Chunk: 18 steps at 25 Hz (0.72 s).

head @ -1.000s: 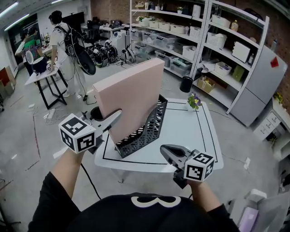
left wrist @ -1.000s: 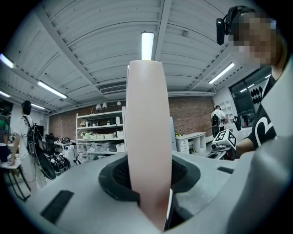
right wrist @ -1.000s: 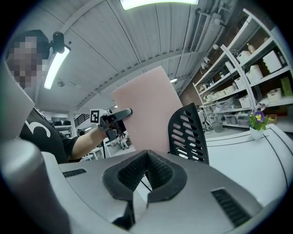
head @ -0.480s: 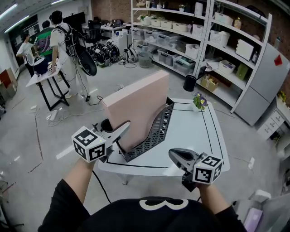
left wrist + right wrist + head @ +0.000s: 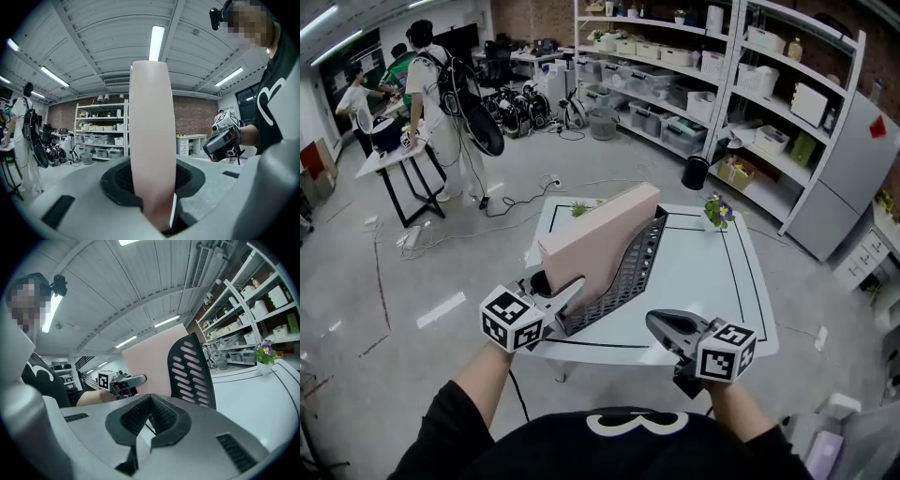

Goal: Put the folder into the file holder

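Note:
A thick pink folder point(image 5: 598, 242) leans inside the black mesh file holder point(image 5: 634, 270) on the white table point(image 5: 703, 281). My left gripper point(image 5: 569, 291) is shut on the folder's near lower corner, at the holder's front end. In the left gripper view the folder point(image 5: 151, 131) stands upright between the jaws and fills the middle. My right gripper point(image 5: 660, 323) hangs over the table's front edge, right of the holder, shut with nothing in it. The right gripper view shows the holder point(image 5: 193, 373), the folder point(image 5: 150, 364) behind it and the left gripper point(image 5: 127, 380).
A small pot of purple flowers point(image 5: 716, 210) stands at the table's far right and a green plant point(image 5: 578, 208) at its far left. A black line borders the tabletop. Shelves point(image 5: 741, 84) and a black bin point(image 5: 695, 173) stand beyond; people point(image 5: 431, 84) are at a side table far left.
The folder has come down from high above the holder and now sits low inside it. My left gripper moved right and down with it. The right gripper hardly moved.

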Available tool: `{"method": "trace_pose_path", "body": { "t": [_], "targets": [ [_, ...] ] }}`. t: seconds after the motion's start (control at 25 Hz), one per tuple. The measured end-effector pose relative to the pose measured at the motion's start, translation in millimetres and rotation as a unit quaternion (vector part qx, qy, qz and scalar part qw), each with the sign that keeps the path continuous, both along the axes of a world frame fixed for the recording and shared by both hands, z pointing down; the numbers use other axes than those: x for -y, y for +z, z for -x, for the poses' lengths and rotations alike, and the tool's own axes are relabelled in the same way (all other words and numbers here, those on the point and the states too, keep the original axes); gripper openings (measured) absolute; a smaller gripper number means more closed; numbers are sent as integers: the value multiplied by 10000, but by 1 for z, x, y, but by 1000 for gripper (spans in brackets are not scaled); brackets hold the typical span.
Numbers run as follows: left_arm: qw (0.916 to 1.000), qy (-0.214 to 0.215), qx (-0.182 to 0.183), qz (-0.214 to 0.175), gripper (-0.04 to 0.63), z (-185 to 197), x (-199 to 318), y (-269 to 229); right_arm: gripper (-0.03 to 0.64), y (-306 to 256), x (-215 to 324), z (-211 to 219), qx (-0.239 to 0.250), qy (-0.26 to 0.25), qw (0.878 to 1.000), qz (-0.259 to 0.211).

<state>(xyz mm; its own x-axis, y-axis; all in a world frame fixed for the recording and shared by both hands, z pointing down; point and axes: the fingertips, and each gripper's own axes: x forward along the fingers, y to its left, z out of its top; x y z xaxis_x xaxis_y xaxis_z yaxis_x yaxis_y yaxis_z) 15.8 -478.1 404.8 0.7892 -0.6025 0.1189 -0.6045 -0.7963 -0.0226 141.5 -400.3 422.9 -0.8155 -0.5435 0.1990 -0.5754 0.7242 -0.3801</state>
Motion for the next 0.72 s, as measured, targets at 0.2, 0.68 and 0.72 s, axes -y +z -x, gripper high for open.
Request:
{"method": "trace_pose_path", "body": {
  "t": [0.2,0.68,0.72],
  "targets": [
    [9997,82,204,80,149,-5,-5,22,5,5,-4,7,69,40,10000,33],
    [9987,-25,314,399,214,5,-8,35,5,-23,-36,36,273,96,9995,-149],
    [9984,-123,377,409,236,10,-8,38,5,-26,-39,38,292,115,9993,-181]
  ]
}}
